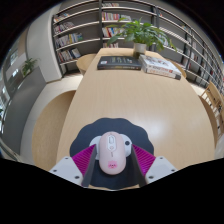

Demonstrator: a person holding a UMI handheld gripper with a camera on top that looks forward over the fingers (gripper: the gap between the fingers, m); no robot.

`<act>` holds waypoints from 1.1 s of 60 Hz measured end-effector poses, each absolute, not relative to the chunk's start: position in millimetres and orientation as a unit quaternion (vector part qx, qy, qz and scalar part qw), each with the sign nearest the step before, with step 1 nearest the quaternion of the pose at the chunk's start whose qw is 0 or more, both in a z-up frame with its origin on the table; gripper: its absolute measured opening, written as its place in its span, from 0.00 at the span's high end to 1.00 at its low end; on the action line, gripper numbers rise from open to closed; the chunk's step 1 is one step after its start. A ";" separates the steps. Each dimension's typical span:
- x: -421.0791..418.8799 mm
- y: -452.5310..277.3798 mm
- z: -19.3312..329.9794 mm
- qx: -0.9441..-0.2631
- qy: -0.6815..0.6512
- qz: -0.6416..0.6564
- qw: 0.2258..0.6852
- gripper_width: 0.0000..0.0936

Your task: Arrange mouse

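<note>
A white mouse [112,145] with pink marks on its near end lies on a black mouse pad [78,136] at the near end of a light wooden table [120,95]. My gripper [113,152] is around the mouse: the magenta pads [84,158] sit at either side of it. A thin dark gap shows at each side, so the fingers are open and the mouse rests on the mouse pad between them.
A dark book [120,62] and a white box [160,67] lie at the table's far end, with a potted plant [142,35] behind them. Bookshelves [80,30] line the back wall. A chair [212,100] stands at the right.
</note>
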State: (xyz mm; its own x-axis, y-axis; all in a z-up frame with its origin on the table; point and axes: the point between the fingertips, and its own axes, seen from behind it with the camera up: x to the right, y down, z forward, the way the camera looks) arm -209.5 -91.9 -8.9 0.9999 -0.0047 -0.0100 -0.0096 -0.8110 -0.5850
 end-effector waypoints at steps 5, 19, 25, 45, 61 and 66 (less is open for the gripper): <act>-204.2 -89.6 20.7 -0.944 0.005 0.005 0.331 0.10; -167.2 -105.1 121.5 -0.921 0.013 0.001 0.389 0.10; -142.7 -124.8 152.6 -0.914 0.011 -0.009 0.406 0.10; -64.8 -201.1 191.9 -0.904 0.006 -0.009 0.427 0.11; -29.2 -250.2 182.6 -0.907 -0.003 -0.012 0.422 0.12; -26.9 -254.9 185.0 -0.906 0.003 -0.003 0.423 0.12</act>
State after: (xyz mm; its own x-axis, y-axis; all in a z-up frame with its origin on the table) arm -26.9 -254.9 185.0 1.0000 -0.0078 0.0038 -0.0020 -0.6425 -0.7662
